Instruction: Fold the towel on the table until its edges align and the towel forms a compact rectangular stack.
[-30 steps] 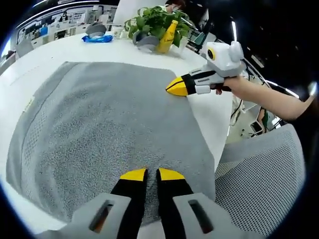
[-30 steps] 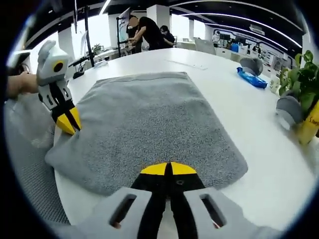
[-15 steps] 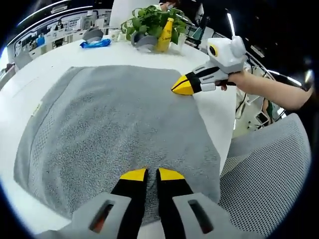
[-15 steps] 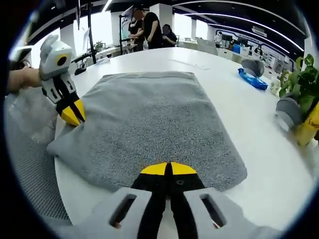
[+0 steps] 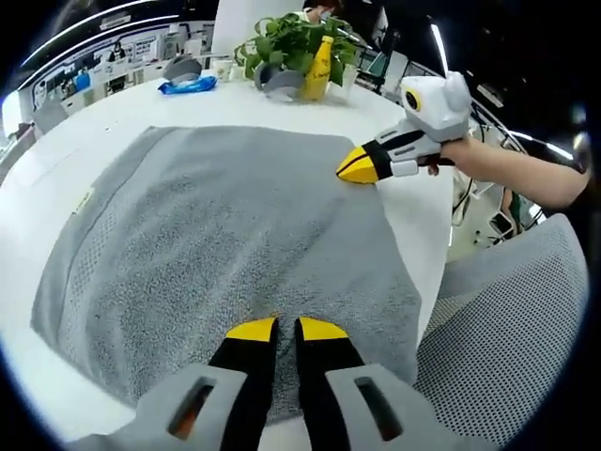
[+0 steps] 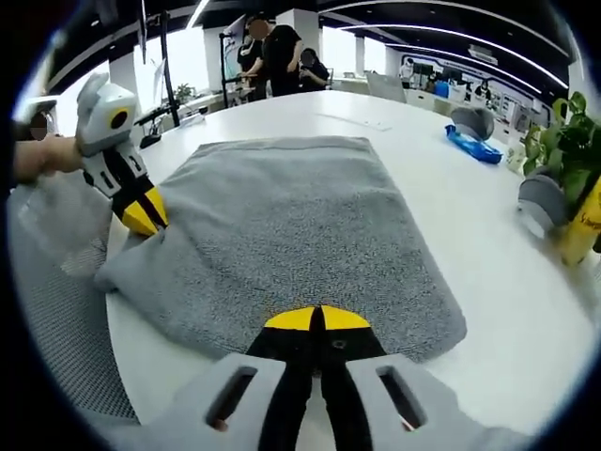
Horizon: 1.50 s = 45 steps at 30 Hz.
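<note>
Two grey chairs [image 5: 498,319] crowd the table edge [image 5: 427,235] beside towel [image 5: 225,225]

Towel [image 5: 216,244] lies on the table [image 6: 507,254]; potted plant [image 5: 293,38] and bottle [image 5: 316,68] stand beyond it

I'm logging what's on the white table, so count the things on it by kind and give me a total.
Towel: 1
Potted plant: 1
Yellow bottle: 1
Blue packet: 1
Grey rounded items: 2
Total: 6
</note>
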{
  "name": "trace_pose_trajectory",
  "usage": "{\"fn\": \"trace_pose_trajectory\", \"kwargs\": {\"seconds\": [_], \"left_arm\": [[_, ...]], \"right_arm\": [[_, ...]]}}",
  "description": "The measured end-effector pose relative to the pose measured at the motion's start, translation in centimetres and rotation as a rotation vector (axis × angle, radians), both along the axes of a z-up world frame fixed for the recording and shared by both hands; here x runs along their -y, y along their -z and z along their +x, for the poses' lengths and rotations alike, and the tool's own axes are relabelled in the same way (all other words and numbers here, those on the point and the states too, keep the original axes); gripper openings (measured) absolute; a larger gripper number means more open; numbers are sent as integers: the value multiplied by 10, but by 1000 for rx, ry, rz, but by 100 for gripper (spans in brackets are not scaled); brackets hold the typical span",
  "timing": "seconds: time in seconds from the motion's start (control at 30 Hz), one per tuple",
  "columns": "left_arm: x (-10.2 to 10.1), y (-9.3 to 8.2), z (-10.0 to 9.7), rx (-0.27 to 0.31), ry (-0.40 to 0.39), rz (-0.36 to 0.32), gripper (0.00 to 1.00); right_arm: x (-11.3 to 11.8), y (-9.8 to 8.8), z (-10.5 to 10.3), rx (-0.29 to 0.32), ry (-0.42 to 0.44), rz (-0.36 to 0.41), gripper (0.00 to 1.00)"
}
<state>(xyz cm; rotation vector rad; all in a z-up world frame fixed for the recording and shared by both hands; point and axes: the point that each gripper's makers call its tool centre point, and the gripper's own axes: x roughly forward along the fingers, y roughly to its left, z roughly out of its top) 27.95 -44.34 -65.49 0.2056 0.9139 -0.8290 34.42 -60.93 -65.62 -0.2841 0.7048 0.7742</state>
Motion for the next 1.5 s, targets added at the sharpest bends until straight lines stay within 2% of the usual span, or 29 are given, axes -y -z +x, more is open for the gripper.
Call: {"fn": "trace_pose_trajectory", "kwargs": {"seconds": [0.23, 0.5, 0.6, 0.7, 0.97, 1.0, 1.03, 1.07, 1.13, 1.2, 1.23, 1.3, 1.33, 1.37, 1.5], "left_arm": [[-2, 0, 3, 6, -6, 1, 8], [-6, 0, -1, -17, -11, 4, 8], [-7, 0, -5, -51, -22, -2, 8], [-3, 0, -16, -98, 13, -16, 7], [-9, -3, -21, -150, -13, -7, 1], [-10, -3, -21, -145, -8, -3, 1], [-16, -9, -8, -55, -14, 25, 1], [-18, -12, -3, -22, -22, 31, 1], [-22, -17, 3, -10, -71, 11, 1], [-25, -13, 2, -32, -74, 24, 1], [-33, -3, -4, -50, -58, 91, 1], [-43, 7, -6, -39, -25, 191, 1], [-31, 1, -1, 8, -5, 129, 1], [-36, 2, -4, -27, -34, 151, 1], [-37, 2, 0, -2, -40, 163, 1]], "right_arm": [[0, 0, 1, 10, 10, -28, 0], [18, 0, 9, 67, 57, -168, 0], [22, 0, 9, 57, 75, -154, 0], [23, 0, 8, 45, 82, -128, 0], [24, 1, 5, 22, 51, -137, 0], [24, 1, 4, 19, 54, -132, 0], [25, 1, 4, 14, 59, -125, 0], [24, 1, 4, 13, 60, -125, 0], [24, 1, 3, 21, 46, -142, 0], [23, 1, 3, 25, 33, -165, 0], [23, 1, 3, 29, 24, -176, 0], [22, 1, 3, 34, 7, -197, 0], [22, 1, 3, 36, 2, -204, 0], [22, 1, 3, 43, -8, -218, 0], [22, 2, 1, 62, -45, -274, 0]]}}
